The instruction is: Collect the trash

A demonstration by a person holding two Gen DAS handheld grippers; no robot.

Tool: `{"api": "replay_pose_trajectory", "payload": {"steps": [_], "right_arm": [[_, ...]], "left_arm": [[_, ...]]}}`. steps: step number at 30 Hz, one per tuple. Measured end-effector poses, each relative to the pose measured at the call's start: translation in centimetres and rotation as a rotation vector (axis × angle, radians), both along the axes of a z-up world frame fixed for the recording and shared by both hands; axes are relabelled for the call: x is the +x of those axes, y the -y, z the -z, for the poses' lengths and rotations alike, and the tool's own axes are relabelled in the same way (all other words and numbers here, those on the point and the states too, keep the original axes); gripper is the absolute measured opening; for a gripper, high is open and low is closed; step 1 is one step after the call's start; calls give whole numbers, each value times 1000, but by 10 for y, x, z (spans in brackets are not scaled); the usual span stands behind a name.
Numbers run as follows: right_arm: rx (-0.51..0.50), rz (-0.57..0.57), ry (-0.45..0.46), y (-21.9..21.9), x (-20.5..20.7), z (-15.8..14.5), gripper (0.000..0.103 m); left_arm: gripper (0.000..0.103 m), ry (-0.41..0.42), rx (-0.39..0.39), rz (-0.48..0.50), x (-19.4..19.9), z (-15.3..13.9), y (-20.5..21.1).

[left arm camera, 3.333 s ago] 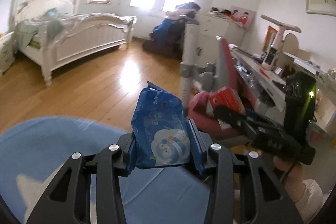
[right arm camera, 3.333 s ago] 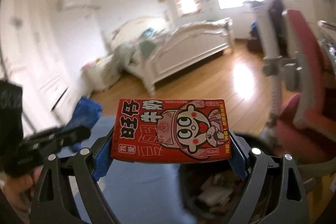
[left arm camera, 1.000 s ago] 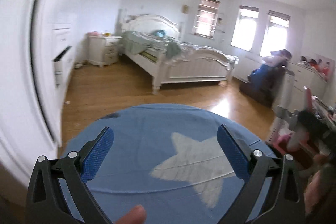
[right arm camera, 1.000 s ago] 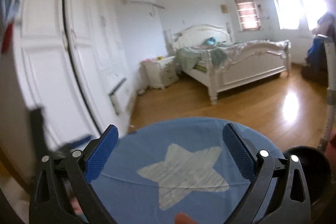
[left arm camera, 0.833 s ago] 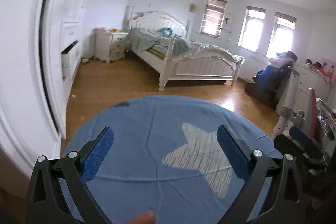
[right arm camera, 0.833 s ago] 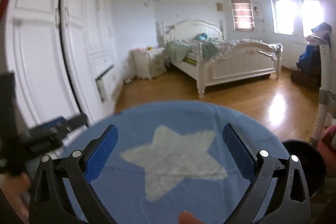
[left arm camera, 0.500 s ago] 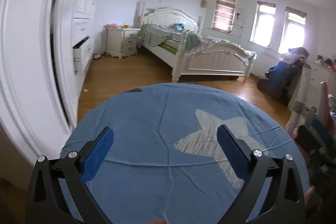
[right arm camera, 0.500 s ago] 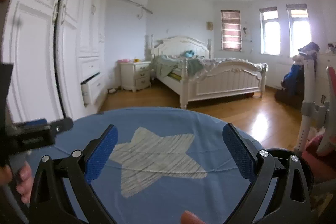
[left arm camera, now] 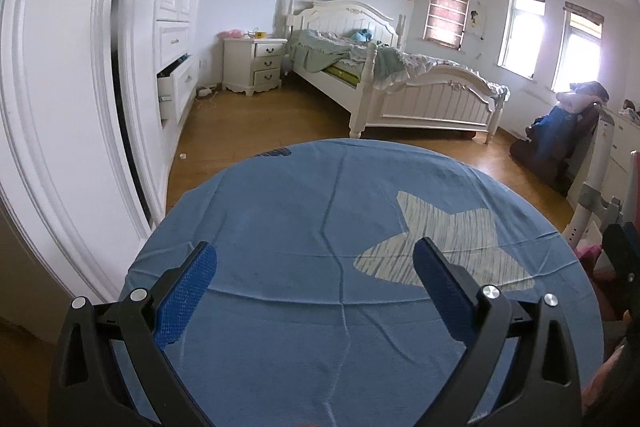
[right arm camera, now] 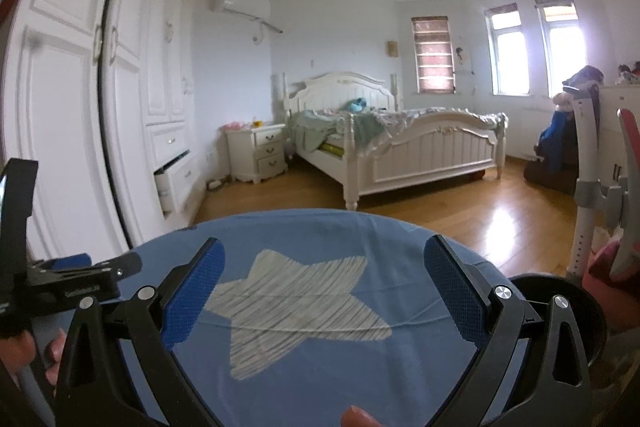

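Note:
My left gripper [left arm camera: 316, 267] is open and empty above a round table with a blue cloth [left arm camera: 304, 203] that bears a pale star [left arm camera: 444, 251]. My right gripper [right arm camera: 324, 267] is open and empty above the same cloth [right arm camera: 320, 367]. The left gripper also shows at the left edge of the right wrist view [right arm camera: 80, 275]. A black trash bin [right arm camera: 560, 291] stands just right of the table; its contents are hidden. No trash item shows on the cloth.
White wardrobe doors [left arm camera: 60, 107] with an open drawer [left arm camera: 172, 87] stand to the left. A white bed [left arm camera: 400, 87] and nightstand [left arm camera: 256, 63] are across the wooden floor. A chair [right arm camera: 592, 187] stands at the right, near the bin.
Both grippers held packets 3.3 s ago, a blue one left and a red one right; now both are open and empty. Over the last second both views swung and tilted slightly over the table.

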State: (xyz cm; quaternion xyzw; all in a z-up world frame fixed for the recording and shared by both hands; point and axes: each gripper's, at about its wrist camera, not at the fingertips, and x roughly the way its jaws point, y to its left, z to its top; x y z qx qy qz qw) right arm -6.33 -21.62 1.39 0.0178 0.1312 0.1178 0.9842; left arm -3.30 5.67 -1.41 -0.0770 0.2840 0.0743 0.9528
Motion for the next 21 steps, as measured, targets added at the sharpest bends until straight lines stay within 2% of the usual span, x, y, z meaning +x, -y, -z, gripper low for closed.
{"api": "replay_pose_trajectory", "payload": {"steps": [21], "right_arm": [[7,-17,-2,4,-3,-2,98]], "left_arm": [[98,-2,12,3,-3,-1,3]]}}
